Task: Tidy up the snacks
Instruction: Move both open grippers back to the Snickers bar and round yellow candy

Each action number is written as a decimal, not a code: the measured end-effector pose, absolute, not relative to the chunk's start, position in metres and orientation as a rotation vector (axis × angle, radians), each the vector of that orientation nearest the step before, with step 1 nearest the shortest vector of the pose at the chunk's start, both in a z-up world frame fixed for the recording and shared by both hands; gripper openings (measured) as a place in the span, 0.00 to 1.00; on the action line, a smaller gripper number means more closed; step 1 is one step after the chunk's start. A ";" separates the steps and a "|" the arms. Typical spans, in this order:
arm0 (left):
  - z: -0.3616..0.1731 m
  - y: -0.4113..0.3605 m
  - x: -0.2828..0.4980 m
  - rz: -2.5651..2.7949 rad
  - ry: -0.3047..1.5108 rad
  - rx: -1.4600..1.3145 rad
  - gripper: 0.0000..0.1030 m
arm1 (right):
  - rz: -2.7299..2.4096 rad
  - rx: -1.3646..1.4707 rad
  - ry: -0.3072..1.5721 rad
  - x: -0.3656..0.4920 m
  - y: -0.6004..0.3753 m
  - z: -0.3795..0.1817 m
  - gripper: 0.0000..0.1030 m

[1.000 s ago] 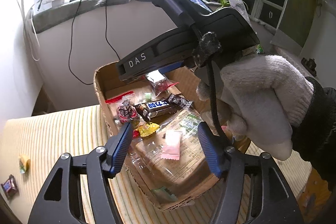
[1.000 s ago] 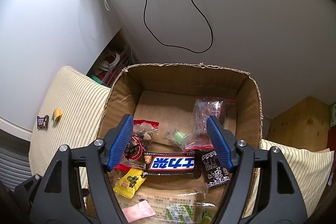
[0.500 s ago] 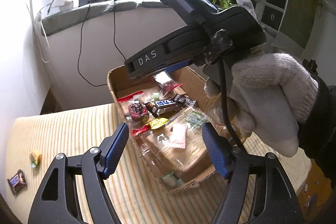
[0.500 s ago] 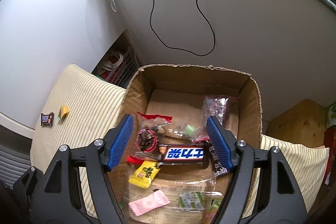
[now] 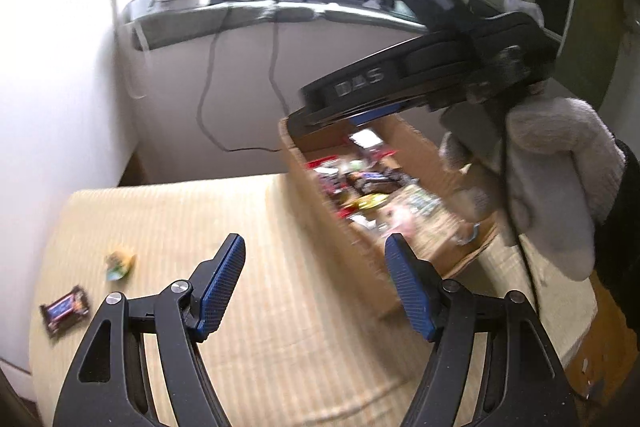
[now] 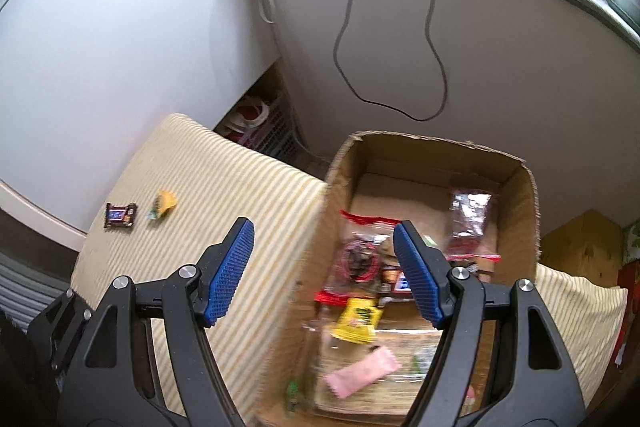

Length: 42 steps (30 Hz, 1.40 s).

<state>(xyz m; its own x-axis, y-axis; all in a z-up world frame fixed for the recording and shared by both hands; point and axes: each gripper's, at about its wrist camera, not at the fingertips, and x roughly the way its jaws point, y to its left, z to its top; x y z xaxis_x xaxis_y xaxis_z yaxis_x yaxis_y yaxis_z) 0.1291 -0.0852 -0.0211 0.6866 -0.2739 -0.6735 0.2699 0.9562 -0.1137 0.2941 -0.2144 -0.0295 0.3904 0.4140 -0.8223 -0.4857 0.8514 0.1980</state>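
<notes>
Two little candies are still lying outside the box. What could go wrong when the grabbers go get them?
The dark candy bar and the yellow candy lie near the far edge of the striped cloth, so a nudge might push them off. They are small and flat, so the open left gripper could slip on them. The right gripper, also open, hangs close by and might bump the cardboard box or the other grabber.

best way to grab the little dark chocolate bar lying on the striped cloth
Take the dark chocolate bar from above, pads across its short width at mid-length. It lies flat on the striped cloth, and the yellow candy sits off one end, apart.
</notes>
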 end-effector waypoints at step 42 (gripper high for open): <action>-0.107 0.140 0.172 -0.020 1.011 -0.219 0.70 | 0.848 -0.088 1.191 0.274 -0.021 -0.090 0.73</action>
